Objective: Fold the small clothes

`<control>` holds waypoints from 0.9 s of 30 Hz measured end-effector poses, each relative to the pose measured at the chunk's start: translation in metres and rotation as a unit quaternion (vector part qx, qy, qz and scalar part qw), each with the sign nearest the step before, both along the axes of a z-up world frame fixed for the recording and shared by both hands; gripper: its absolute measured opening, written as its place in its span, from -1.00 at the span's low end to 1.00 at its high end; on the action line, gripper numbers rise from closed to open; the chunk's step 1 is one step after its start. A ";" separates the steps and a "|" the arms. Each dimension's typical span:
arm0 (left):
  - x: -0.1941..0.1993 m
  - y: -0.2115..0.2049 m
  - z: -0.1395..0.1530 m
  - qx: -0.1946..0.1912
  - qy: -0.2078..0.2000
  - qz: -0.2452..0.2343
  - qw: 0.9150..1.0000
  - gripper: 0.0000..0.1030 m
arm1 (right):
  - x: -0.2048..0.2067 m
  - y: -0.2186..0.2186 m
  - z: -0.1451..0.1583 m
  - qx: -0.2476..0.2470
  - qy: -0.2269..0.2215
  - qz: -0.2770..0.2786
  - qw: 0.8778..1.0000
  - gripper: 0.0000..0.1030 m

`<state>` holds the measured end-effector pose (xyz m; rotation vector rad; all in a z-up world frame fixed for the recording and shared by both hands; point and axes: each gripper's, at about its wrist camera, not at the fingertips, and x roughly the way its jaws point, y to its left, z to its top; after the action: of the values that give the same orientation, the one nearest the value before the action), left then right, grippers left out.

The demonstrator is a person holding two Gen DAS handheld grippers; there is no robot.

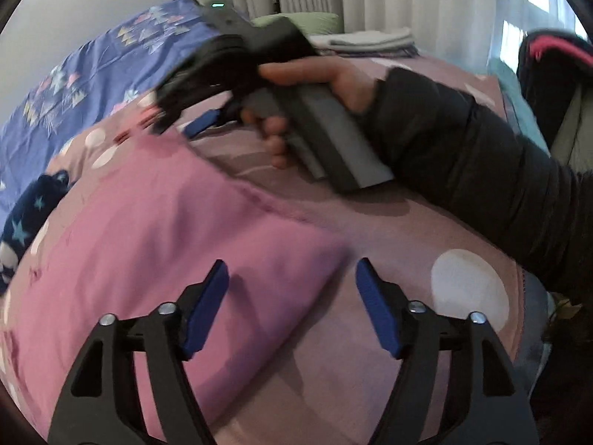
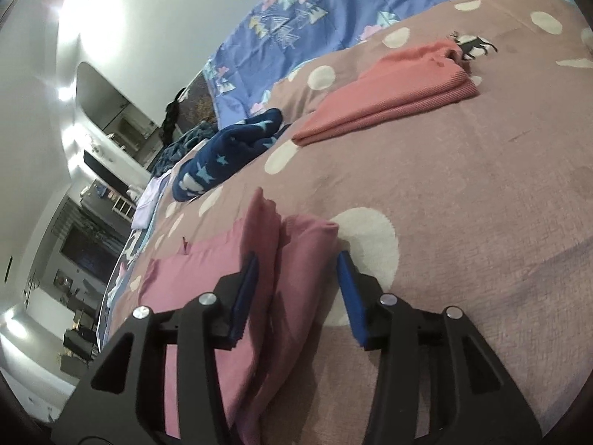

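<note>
Nearest the lens in the left wrist view we see the left gripper (image 1: 292, 309), its jaws standing well apart with nothing between them, hanging over the folded pink garment (image 1: 155, 244) that lies on the dotted bedspread (image 1: 407, 230). This view is smeared by motion. Farther off, a hand (image 1: 296, 85) in a dark sleeve (image 1: 481, 170) holds the right gripper (image 1: 202, 124), largely a blur; only one blue pad is clear.

In the right wrist view, the right gripper (image 2: 296, 296) has its jaws apart. The pink garment (image 2: 259, 259) lies between them: its fold covers part of the left pad, and the right pad stands clear of the cloth. Whether the left pad presses the fabric we cannot tell. The garment's near end is cut off behind the gripper's frame.

Beyond lie a folded salmon garment (image 2: 393, 89), a crumpled navy star-print garment (image 2: 226, 148) and a blue quilt (image 2: 296, 22). The room at left is too distorted to read.
</note>
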<state>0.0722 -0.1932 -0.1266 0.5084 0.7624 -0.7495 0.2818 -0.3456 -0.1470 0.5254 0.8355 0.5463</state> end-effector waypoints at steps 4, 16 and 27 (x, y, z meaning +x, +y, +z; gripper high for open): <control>0.005 -0.009 -0.010 0.020 -0.010 0.025 0.999 0.53 | 0.001 0.001 -0.001 0.000 0.006 0.008 1.000 -0.11; -0.004 -0.034 -0.009 0.081 -0.068 0.056 0.993 0.51 | 0.003 -0.004 -0.002 0.023 0.013 0.016 1.000 -0.08; -0.026 -0.048 -0.013 0.144 -0.108 0.030 0.983 -0.26 | 0.002 -0.004 -0.001 0.025 0.021 0.029 0.999 -0.09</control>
<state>0.0461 -0.2412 -0.1393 0.8112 0.6835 -0.5183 0.2843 -0.3498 -0.1483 0.5607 0.8808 0.6113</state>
